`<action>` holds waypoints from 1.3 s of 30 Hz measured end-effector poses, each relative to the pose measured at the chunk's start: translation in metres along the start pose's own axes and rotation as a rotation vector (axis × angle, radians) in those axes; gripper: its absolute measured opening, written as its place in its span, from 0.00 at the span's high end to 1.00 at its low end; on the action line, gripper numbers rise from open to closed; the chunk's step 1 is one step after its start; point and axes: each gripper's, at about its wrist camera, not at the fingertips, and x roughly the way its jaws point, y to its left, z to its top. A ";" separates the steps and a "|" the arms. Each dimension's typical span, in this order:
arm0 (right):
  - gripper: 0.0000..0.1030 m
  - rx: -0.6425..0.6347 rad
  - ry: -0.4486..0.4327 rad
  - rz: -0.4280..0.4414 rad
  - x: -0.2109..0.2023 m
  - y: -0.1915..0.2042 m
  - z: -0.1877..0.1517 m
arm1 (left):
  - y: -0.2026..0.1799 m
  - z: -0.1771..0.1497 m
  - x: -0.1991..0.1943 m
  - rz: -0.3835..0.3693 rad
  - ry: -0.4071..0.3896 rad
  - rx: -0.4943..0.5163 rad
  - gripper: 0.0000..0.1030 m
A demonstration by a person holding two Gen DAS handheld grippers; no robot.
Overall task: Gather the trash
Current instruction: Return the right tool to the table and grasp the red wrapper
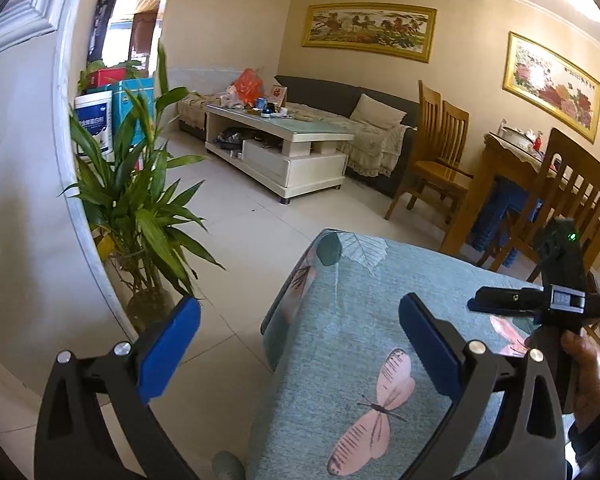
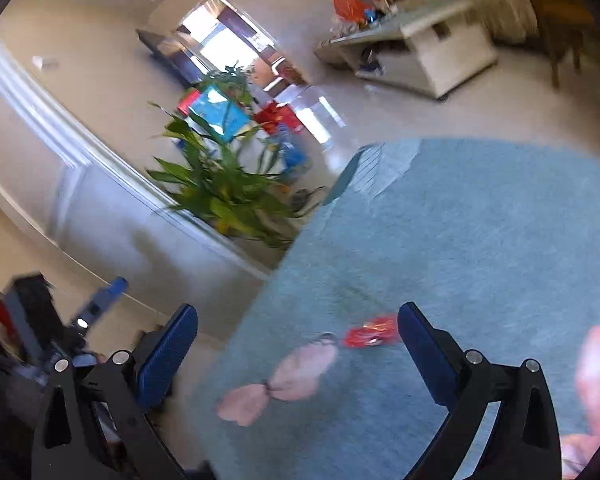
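1. The trash I can see is a small red wrapper [image 2: 370, 332], crumpled on the teal cloth [image 2: 480, 240] low in the right wrist view, just left of my right gripper's right-hand blue pad. Blur hides any print on it.
2. My right gripper [image 2: 298, 354] has its jaws spread wide with nothing between them; the wrapper lies ahead in the gap, close to one pad, not touching as far as I can tell.
3. My left gripper [image 1: 300, 346] is also wide open and empty, above the same cloth's corner, where a pink butterfly [image 1: 374, 408] is printed bottom centre.
4. At the right edge of the left wrist view a hand [image 1: 588, 376] grips the other tool's black handle, a green light glowing above it.
5. A leafy potted plant [image 1: 140, 200] stands on the floor at centre left, beside the cloth-covered table.
6. Behind it, upper left, a white tub [image 1: 94, 124] carries a blue label; the writing is too small to read.
7. A white coffee table [image 1: 280, 148] cluttered with items sits upper centre, a dark sofa [image 1: 360, 120] behind it.
8. A framed horse painting [image 1: 370, 32] hangs at top centre; the flower picture [image 1: 552, 84] at upper right bears characters I cannot read.
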 end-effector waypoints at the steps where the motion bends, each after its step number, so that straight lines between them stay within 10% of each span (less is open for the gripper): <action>1: 0.03 -0.003 -0.009 -0.010 -0.008 -0.002 -0.001 | -0.004 -0.001 0.001 -0.004 0.003 0.013 0.03; 10: 0.02 -0.068 -0.085 -0.266 -0.072 -0.032 -0.025 | -0.053 -0.013 0.031 -0.065 0.063 0.096 0.03; 12: 0.22 -0.171 -0.031 -0.358 -0.042 -0.015 -0.023 | -0.059 -0.016 0.032 -0.074 0.062 0.090 0.03; 14: 0.74 -0.302 0.018 -0.455 -0.011 0.000 -0.025 | -0.062 -0.019 0.031 -0.073 0.062 0.091 0.03; 15: 0.80 -0.340 0.047 -0.464 0.008 0.007 -0.024 | -0.064 -0.020 0.031 -0.076 0.068 0.095 0.03; 25: 0.75 -0.390 0.127 -0.446 0.071 0.013 -0.019 | -0.081 -0.051 0.096 -0.032 0.203 0.212 0.03; 28: 0.51 -0.401 0.103 -0.401 0.070 0.026 -0.019 | -0.073 -0.050 0.098 -0.040 0.194 0.190 0.03; 39: 0.92 -0.392 0.164 -0.393 0.083 0.023 -0.023 | -0.062 -0.047 0.086 -0.047 0.181 0.154 0.03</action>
